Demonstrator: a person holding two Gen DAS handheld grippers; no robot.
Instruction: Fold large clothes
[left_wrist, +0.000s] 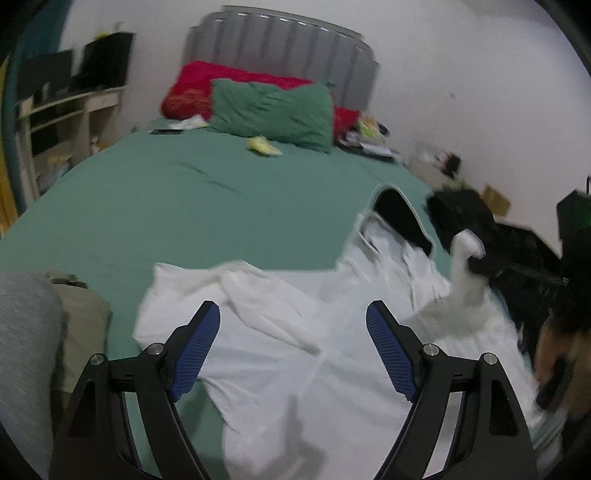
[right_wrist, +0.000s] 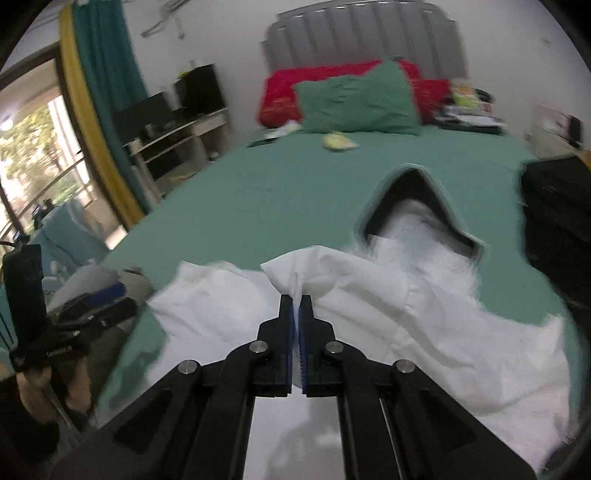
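A large white garment (left_wrist: 295, 354) with a dark-lined hood (left_wrist: 400, 214) lies crumpled on the green bed sheet (left_wrist: 177, 206). My left gripper (left_wrist: 293, 314) is open and empty, hovering above the garment's middle. My right gripper (right_wrist: 295, 297) is shut on a pinched fold of the white garment (right_wrist: 424, 314) and lifts it off the bed. In the left wrist view the right gripper (left_wrist: 476, 258) shows at the right, holding a raised white strip of the cloth. The hood (right_wrist: 417, 206) lies open beyond the fold.
A green pillow (left_wrist: 273, 109) and red blanket (left_wrist: 195, 88) sit at the grey headboard (left_wrist: 280, 48). A small yellow item (left_wrist: 264, 146) lies on the sheet. Folded grey and olive clothes (left_wrist: 55, 325) lie at the left. A desk with dark monitors (left_wrist: 70, 99) stands left of the bed.
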